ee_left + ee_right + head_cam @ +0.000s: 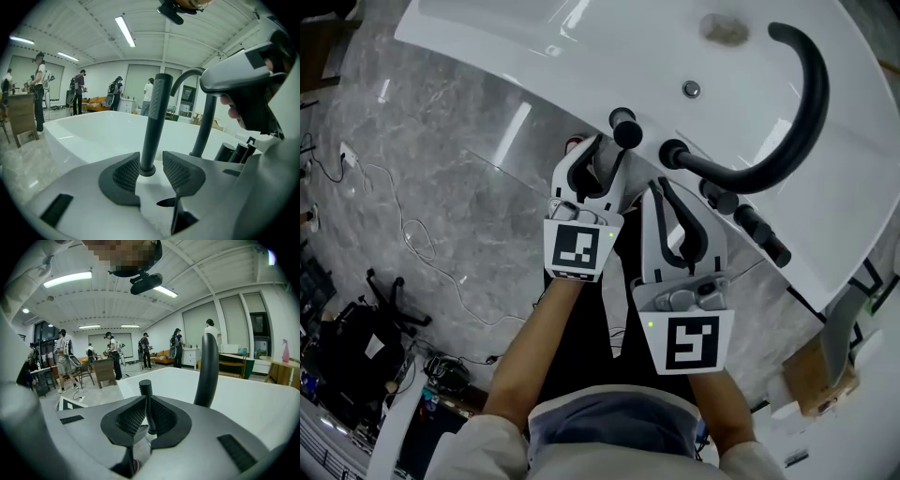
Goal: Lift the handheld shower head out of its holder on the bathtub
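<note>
Status: approach done, grasp and lift not yet.

- Handheld shower head [156, 117] is seated upright in its holder [147, 171] on the bathtub [487, 52] rim. It stands just beside the base of the spout [811, 94], on the left-gripper side of it.
- Left gripper [613, 150] has its jaws released and wide. The shower head's lower shaft stands between the pads, just above the holder collar. There is a clear gap on both sides, so no pad contact.
- Right gripper [146, 416] has its jaws clenched to a thin slit, parked near the spout base on the person's side. Nothing looks held.
- Judged remaining: close the left jaws on the shaft, pull straight up until the foot clears the collar, then carry it off. The shaft is smooth and slightly tapered, so it may slip if pinched too low.

Hard to read:
- A dark capped stick shows in line with the slit in the right gripper view. It is probably the shower head's top beyond the jaws, but a sliver pinched in the slit cannot be fully ruled out.
- In the head view the left gripper covers the holder, and the shower head is foreshortened to a couple of dark blobs.
- No view shows the hose, so snag risk is unknown.
- The knobs [750, 223] on the rim, on the far side of the spout base from the shower head, are partly hidden; their function is unclear.
- The spout's outlet end is cut off in both gripper views.
</note>
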